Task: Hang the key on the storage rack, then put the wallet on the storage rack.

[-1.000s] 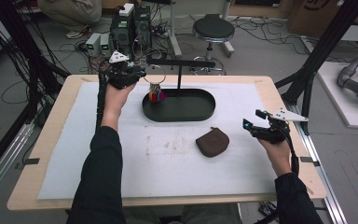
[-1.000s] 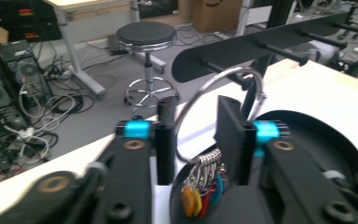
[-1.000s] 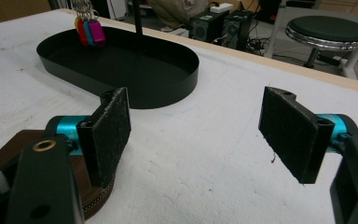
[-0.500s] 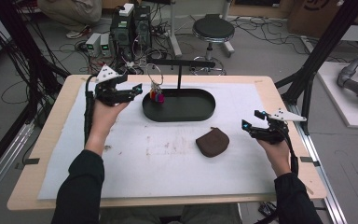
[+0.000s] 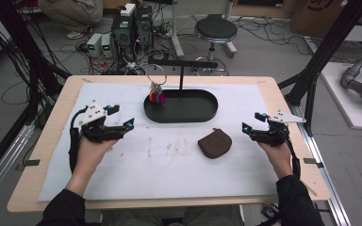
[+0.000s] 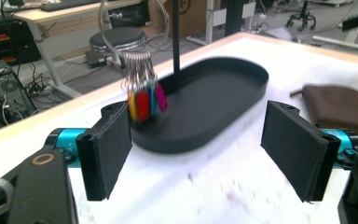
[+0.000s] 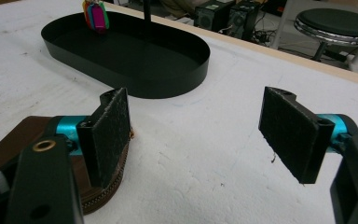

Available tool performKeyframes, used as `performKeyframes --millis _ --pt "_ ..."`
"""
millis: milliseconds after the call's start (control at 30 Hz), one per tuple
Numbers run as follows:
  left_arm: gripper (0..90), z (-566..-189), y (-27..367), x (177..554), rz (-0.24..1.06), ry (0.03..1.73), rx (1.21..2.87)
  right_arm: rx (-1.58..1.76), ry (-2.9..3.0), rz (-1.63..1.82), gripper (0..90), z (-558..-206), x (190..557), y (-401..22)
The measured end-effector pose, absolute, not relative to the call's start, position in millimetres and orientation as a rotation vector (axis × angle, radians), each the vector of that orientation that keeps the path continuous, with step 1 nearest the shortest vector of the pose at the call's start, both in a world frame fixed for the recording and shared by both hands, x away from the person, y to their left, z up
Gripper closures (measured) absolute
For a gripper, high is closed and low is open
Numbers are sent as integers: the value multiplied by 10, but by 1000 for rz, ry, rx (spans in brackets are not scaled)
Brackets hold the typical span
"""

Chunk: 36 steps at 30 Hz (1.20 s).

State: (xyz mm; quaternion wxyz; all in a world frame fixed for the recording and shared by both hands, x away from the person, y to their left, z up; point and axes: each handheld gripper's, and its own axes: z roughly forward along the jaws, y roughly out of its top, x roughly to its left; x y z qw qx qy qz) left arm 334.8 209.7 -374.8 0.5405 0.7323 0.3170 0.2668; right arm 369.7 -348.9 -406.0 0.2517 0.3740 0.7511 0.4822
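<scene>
A key ring (image 5: 156,89) with coloured tags hangs from the left end of a black T-stand (image 5: 184,63), over the left end of a black oval tray (image 5: 181,120). My left gripper (image 5: 122,116) hovers over the white mat left of the tray. Its jaws have just been opening and nothing is between them. Its own view looks between those jaws (image 6: 198,135) at the keys (image 6: 142,93) and tray (image 6: 182,140). A brown zip pouch (image 5: 214,143) lies in front of the tray. My right gripper (image 5: 252,121) is open to the pouch's right, with the pouch (image 7: 105,184) beside its left jaw.
A white mat (image 5: 169,169) covers the wooden table (image 5: 47,141). Beyond the far edge stand a stool (image 5: 215,30), computer boxes (image 5: 132,26) and loose cables. Black frame posts (image 5: 327,52) rise at the table's right and left sides.
My left gripper drew away from the stand, leftward and toward the person, and its jaws opened wide. The keys stay hanging on the stand. The right gripper kept still.
</scene>
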Motion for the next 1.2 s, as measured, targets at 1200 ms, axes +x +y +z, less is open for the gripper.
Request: performKeyframes --millis 1200 --pt "234 -4144 2339 3336 622 824 1730 1039 2080 1337 257 -4132 3706 -3431"
